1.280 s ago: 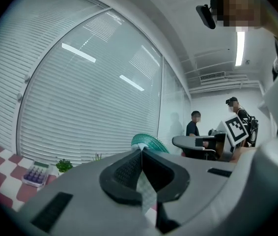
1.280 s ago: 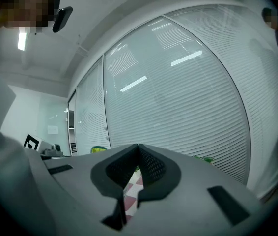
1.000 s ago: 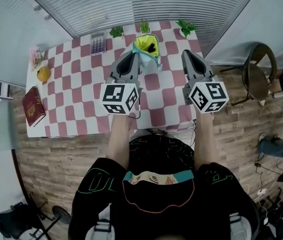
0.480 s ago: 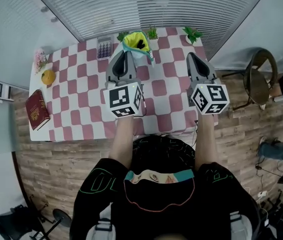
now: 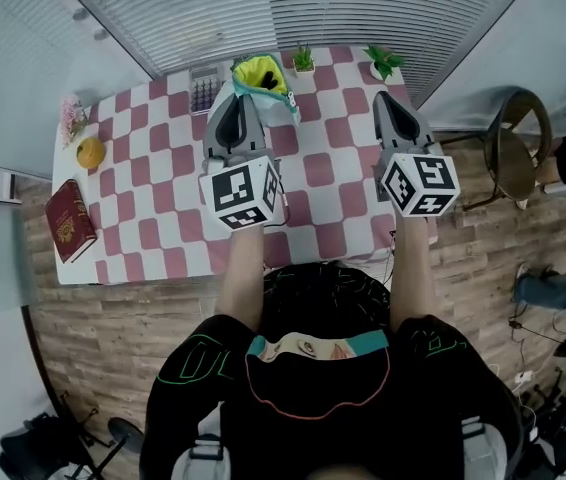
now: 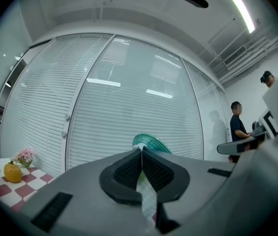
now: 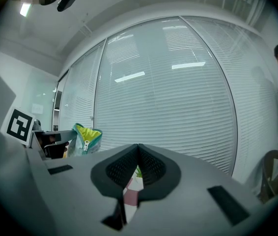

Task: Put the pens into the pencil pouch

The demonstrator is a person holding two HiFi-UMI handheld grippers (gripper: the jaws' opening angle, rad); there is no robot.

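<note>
The pencil pouch (image 5: 259,72), teal outside and yellow inside, hangs open-mouthed over the far edge of the checked table (image 5: 163,188). My left gripper (image 5: 236,95) is shut on the pouch's rim; in the left gripper view the teal edge (image 6: 152,143) sticks up from between the closed jaws of the left gripper (image 6: 141,151). My right gripper (image 5: 388,100) hovers over the table's right side, shut and empty. In the right gripper view the right gripper (image 7: 138,146) sees the pouch (image 7: 86,138) off to its left. I see no pen on the table, and the pouch's inside is hard to make out.
A calculator (image 5: 201,92) and two small potted plants (image 5: 303,60) (image 5: 383,63) line the far edge. An orange fruit (image 5: 90,152), pink flowers (image 5: 69,113) and a red book (image 5: 69,220) sit at the left. A chair (image 5: 513,148) stands right of the table. A person (image 6: 237,127) stands farther off.
My left gripper has carried the pouch farther from me and to the left, up toward the table's far edge. The right gripper has shifted only slightly away from me.
</note>
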